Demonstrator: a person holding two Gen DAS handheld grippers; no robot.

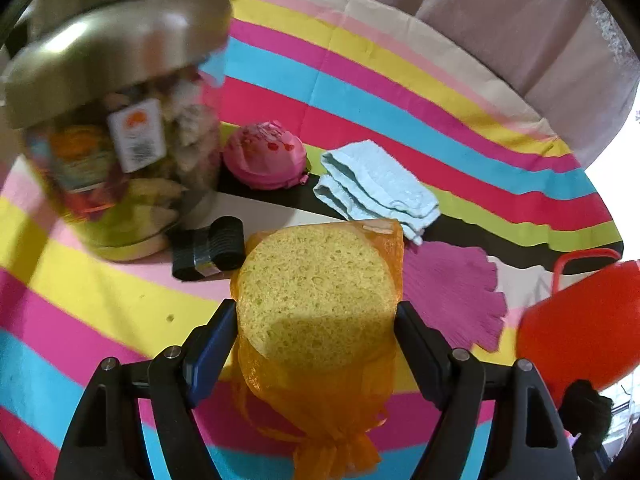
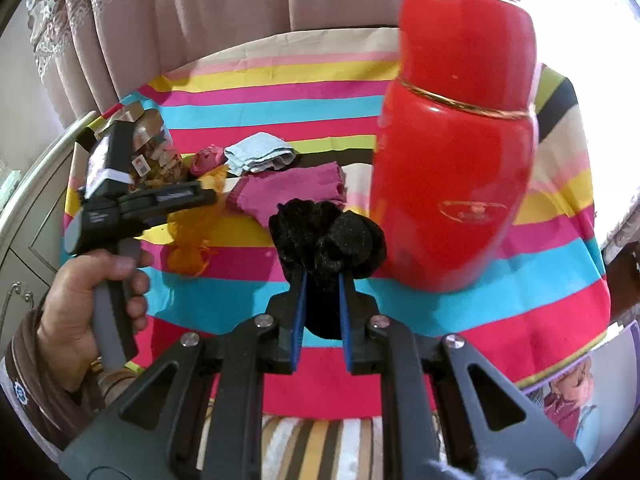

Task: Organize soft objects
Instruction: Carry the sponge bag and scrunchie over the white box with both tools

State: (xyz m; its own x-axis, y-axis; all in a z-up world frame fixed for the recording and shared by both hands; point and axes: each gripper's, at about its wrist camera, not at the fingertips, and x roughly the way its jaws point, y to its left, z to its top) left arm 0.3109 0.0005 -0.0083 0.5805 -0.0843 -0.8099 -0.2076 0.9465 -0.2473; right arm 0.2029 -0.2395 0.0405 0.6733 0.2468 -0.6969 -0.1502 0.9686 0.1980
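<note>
A yellow sponge (image 1: 316,296) in an orange mesh bag (image 1: 328,420) is held at the centre of the left wrist view, clamped between the fingers of the left gripper (image 1: 316,320) above the striped cloth (image 1: 360,92). Behind it, a folded blue towel (image 1: 376,188), a pink ball (image 1: 264,156) and a purple cloth (image 1: 452,292) are seen lying near one another. A glass jar (image 1: 116,160) with a metal lid is noted at upper left, a black roller (image 1: 212,252) just beside its base. In the right wrist view, a black fuzzy cloth (image 2: 324,240) is gripped at centre by the narrowly set right gripper (image 2: 323,300). A red vase (image 2: 456,140) is seen at upper right, close beside the black cloth.
</note>
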